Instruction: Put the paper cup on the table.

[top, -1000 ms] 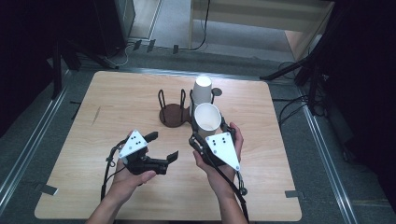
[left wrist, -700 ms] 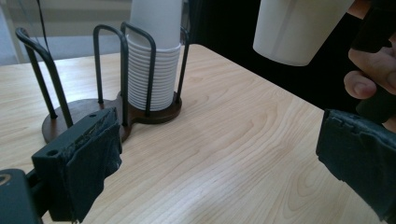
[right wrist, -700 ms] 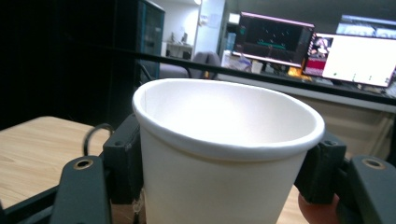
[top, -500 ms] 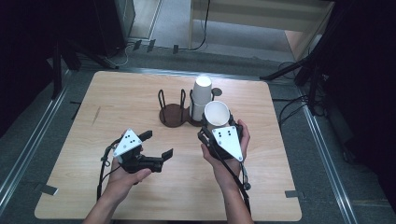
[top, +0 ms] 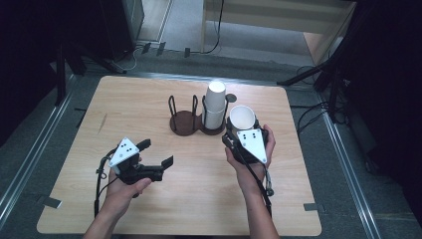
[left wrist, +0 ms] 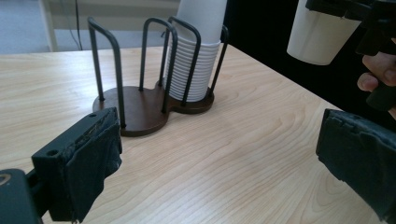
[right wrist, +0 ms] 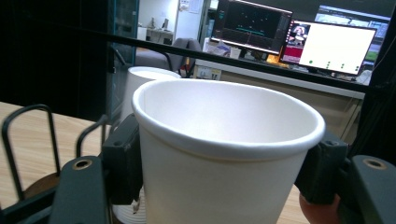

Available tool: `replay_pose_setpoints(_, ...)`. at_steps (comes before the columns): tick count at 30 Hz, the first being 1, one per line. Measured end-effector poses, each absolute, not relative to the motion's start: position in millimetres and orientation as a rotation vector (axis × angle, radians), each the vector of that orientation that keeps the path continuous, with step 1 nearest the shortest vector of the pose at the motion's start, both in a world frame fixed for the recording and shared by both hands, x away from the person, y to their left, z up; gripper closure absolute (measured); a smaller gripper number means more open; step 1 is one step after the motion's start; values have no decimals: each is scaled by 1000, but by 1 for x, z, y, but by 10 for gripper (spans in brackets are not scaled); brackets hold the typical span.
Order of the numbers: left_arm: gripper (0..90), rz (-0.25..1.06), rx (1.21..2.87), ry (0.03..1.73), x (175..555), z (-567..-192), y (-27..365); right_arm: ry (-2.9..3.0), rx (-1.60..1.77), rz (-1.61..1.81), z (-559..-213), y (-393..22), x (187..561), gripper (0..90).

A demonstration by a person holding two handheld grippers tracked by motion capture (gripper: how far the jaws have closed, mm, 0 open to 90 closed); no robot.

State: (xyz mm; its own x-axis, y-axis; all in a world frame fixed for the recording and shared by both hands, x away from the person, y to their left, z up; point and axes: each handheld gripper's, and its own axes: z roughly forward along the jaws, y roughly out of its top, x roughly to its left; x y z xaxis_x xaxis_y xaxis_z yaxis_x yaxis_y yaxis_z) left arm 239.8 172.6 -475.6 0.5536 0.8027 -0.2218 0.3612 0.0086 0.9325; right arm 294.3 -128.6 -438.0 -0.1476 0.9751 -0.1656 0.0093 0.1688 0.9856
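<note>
Wooden table [top: 149, 104] fills mid-frame; the cup rack [top: 191, 119] with stacked cups [top: 215, 107] stands upper centre. My right gripper [top: 242, 130] clamps one paper cup [top: 242, 117] upright, right of centre; left gripper [top: 158, 154] gapes empty. Carrying step, I judge; next, set it down level.

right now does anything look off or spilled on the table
Nothing stands out. The cup stack sits upright in the holder, the right gripper holds one paper cup level, and the table looks dry.

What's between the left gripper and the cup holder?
Nothing: bare tabletop from the open left gripper to the cup holder, in the left gripper view.
</note>
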Motion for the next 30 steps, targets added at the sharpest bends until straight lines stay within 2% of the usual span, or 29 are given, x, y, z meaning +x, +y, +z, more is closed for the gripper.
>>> replay_pose_setpoints(17, 8, 504, 1569, 1110, 233, -489, 206, 1349, 1090, 1173, -458, -170, 326, 298)
replay_pose_setpoints(30, 8, 579, 1523, 1232, 226, -508, 247, 1316, 1168, 1183, -478, -192, 353, 299)
